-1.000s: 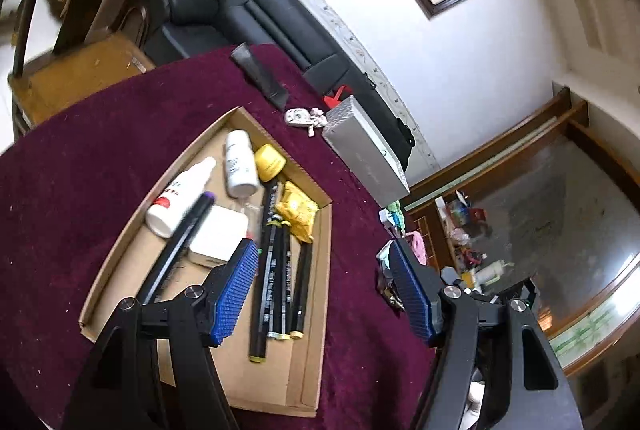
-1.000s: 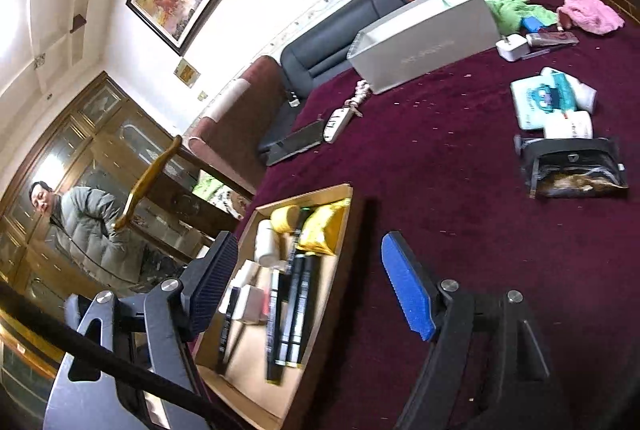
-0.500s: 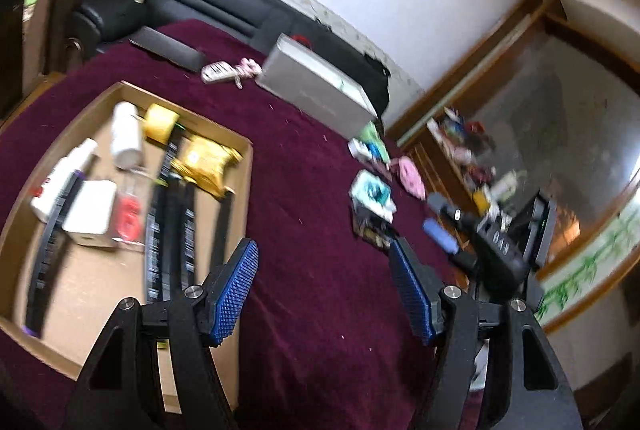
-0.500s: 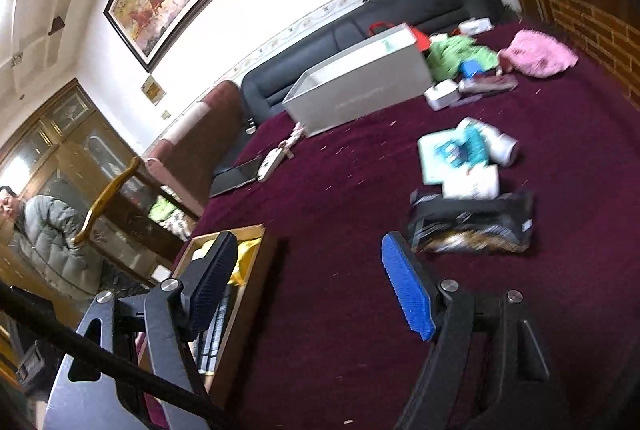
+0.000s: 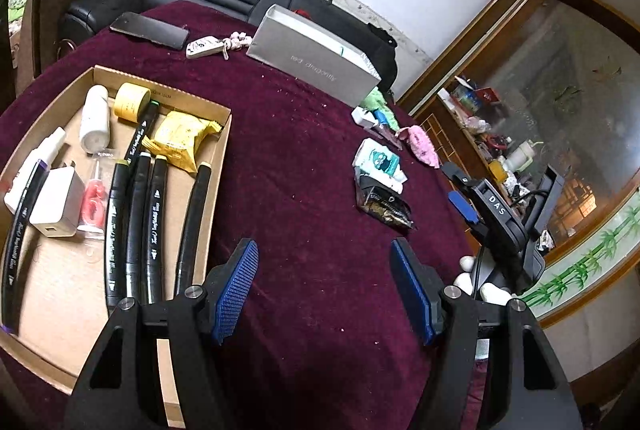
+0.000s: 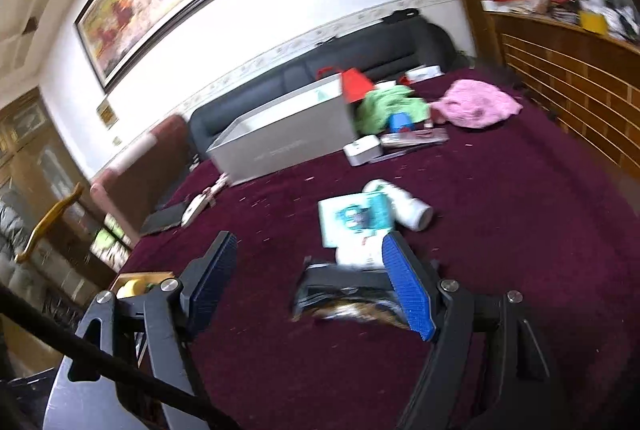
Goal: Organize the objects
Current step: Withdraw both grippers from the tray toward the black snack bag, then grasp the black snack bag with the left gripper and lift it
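Note:
A cardboard tray [image 5: 224, 118] at the left of the maroon table holds several black markers [image 5: 154, 214], a white bottle [image 5: 95, 118], yellow tape [image 5: 130, 101], a yellow packet [image 5: 180, 138] and a white charger [image 5: 56, 206]. My left gripper [image 5: 324, 286] is open over bare cloth just right of the tray. My right gripper [image 6: 308, 282] is open too, low over a dark snack packet [image 6: 344, 298] that lies by its right finger. Behind the packet lie a teal-and-white pack [image 6: 352, 218] and a white tube [image 6: 408, 206]. The right gripper [image 5: 464, 198] also shows at the table's right edge.
A grey box [image 5: 316, 58] stands at the back, with a phone [image 5: 150, 30] and key fob [image 5: 204, 46] to its left. Pink cloth [image 6: 476, 106], green cloth [image 6: 388, 106] and a small white charger [image 6: 362, 150] lie right of the box. A black sofa [image 6: 360, 58] stands behind the table.
Both grippers have swung right, away from the tray and toward the loose items. The dark packet now lies close under the right gripper. Both stay open.

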